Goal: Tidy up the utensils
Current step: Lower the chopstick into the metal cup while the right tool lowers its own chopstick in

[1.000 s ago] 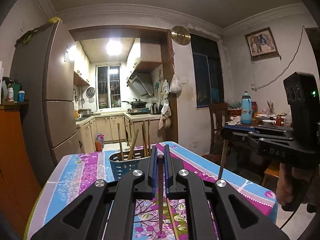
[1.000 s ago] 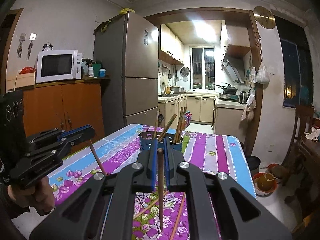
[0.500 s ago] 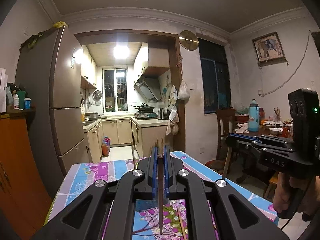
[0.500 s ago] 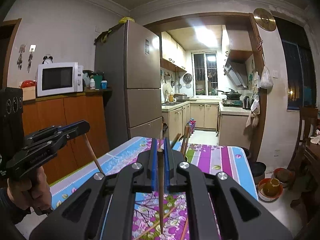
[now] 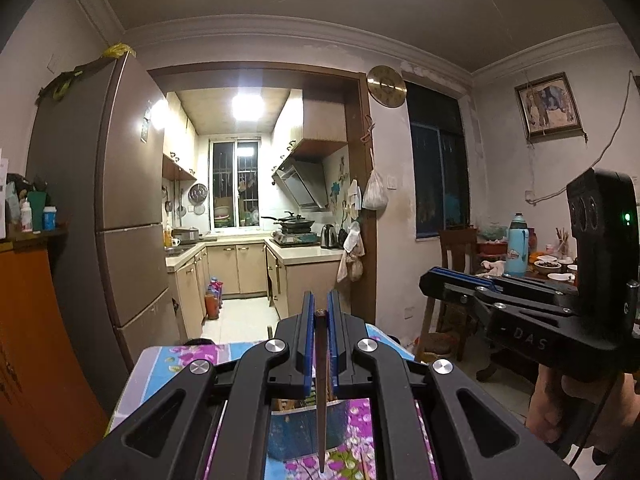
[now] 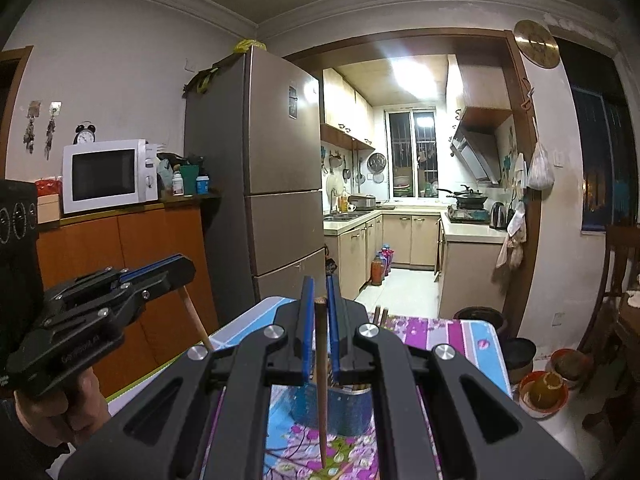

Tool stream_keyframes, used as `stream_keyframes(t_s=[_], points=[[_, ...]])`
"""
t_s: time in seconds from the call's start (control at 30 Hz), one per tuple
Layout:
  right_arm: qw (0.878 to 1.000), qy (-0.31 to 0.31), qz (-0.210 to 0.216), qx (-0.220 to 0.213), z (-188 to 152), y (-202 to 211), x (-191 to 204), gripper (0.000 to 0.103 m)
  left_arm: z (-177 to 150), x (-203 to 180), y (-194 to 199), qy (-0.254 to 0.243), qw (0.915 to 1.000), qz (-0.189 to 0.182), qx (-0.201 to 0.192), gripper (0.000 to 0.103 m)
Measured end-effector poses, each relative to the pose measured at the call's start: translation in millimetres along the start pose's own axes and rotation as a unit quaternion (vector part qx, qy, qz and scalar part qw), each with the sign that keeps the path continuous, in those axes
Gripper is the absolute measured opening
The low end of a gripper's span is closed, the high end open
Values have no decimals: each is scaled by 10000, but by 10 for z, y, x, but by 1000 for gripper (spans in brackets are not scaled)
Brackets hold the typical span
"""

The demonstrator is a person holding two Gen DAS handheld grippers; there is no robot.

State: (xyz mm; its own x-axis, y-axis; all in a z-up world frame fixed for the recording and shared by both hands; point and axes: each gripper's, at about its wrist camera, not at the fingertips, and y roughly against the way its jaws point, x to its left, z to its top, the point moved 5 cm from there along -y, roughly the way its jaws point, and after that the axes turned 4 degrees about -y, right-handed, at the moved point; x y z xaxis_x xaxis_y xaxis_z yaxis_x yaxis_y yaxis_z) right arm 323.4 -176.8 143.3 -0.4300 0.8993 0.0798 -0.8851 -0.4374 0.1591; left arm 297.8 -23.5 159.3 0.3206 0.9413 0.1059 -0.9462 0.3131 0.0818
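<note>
My left gripper is shut on a dark brown chopstick that hangs point down between its blue pads. My right gripper is likewise shut on a brown chopstick hanging down. Below and ahead of both stands the blue slotted utensil holder with several chopsticks in it, largely hidden by the gripper bodies. Each gripper shows in the other's view: the right gripper at the right, the left gripper at the left with its chopstick slanting down.
The table has a flowered purple and blue cloth. More chopsticks lie on it near the front. A tall fridge and an orange cabinet with a microwave stand left. A chair and a cluttered dining table are to the right.
Both grippers have risen with their chopsticks still held. The table and the blue holder have dropped low in both views and are now mostly behind the gripper bodies.
</note>
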Motion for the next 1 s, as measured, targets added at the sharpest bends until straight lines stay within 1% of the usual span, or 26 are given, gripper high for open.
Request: stream_keyframes(t_s=[0.3, 0.57, 0.77, 1.0], points=[[9999, -53, -108, -79, 362, -357, -178, 5, 263, 241, -401, 64, 9998, 206, -45, 8], [9998, -40, -130, -128, 573, -681, -247, 5, 348, 380, -742, 93, 9996, 252, -31, 8], [9998, -73, -144, -67, 529, -905, -307, 5, 372, 442, -940, 84, 9995, 310, -33, 8], [9997, -137, -181, 105, 362, -1158, -381, 5, 209, 510, -1143, 159, 9994, 305, 88, 8]])
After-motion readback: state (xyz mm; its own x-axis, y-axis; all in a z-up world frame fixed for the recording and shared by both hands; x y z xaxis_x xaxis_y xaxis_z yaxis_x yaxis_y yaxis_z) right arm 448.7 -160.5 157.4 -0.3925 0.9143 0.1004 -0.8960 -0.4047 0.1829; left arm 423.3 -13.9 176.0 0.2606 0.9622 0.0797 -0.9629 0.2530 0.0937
